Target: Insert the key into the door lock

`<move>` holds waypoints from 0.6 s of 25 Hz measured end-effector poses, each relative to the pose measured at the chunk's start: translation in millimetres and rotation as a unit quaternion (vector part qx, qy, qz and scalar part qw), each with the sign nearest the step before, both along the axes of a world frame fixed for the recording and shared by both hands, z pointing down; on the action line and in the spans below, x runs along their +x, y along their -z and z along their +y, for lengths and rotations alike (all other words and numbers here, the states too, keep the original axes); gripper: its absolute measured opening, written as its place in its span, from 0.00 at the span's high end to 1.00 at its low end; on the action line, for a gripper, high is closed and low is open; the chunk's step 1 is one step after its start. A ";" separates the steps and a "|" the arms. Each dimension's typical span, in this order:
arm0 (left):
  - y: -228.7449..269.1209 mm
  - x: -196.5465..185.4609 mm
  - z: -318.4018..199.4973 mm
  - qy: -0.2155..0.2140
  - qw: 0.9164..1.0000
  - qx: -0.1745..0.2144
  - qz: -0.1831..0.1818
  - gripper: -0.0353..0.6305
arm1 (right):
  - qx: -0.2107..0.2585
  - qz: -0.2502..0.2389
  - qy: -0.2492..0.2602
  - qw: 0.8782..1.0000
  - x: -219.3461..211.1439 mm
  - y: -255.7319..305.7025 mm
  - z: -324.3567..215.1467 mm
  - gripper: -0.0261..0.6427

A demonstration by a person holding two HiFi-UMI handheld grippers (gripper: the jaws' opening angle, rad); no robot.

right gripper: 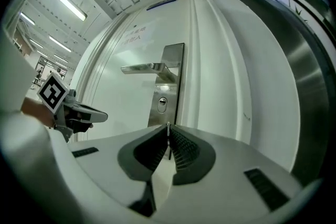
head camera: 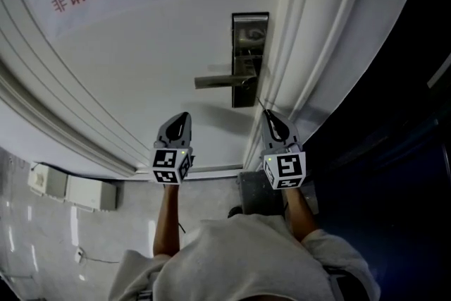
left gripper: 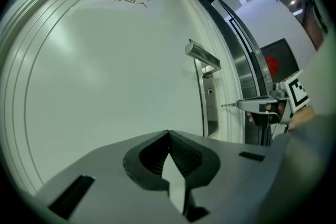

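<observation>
You are holding the key [left gripper: 229,106] pinched in the closed right gripper [right gripper: 168,132], pointing level so it lines up with the keyhole [right gripper: 162,104] at frame centre. The left gripper [left gripper: 168,134] is closed, empty.

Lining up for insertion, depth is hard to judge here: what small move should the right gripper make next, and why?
Probably ease the right gripper forward and a touch upward. Its jaws are shut on the key, which points at the lock plate but, in the left gripper view, stops short of it and seems to sit slightly below the keyhole.
</observation>
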State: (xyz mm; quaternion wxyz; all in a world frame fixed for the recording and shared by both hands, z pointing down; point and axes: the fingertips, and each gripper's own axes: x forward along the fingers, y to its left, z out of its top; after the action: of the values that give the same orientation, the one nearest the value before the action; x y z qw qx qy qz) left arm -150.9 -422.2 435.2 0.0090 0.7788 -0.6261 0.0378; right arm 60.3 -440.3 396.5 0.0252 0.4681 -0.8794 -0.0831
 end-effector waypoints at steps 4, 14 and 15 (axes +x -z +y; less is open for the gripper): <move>-6.1 -2.1 -5.0 0.002 1.000 -0.007 -0.001 0.92 | -0.008 -0.001 0.002 1.000 -1.4 -7.7 -8.4 0.92; -16.0 -8.0 -12.3 -0.032 0.999 -0.019 -0.004 0.92 | -0.021 0.009 -0.029 0.999 -8.2 -19.6 -8.6 0.92; -16.6 -8.3 -11.9 -0.038 0.999 -0.021 -0.004 0.92 | -0.022 0.010 -0.033 0.999 -9.8 -20.3 -5.7 0.92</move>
State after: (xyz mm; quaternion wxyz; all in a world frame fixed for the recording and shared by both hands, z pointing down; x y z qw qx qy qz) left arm -159.2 -434.1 451.8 0.0215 0.8016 -0.5950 0.0543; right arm 50.5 -446.0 416.8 0.0470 0.4953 -0.8648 -0.0674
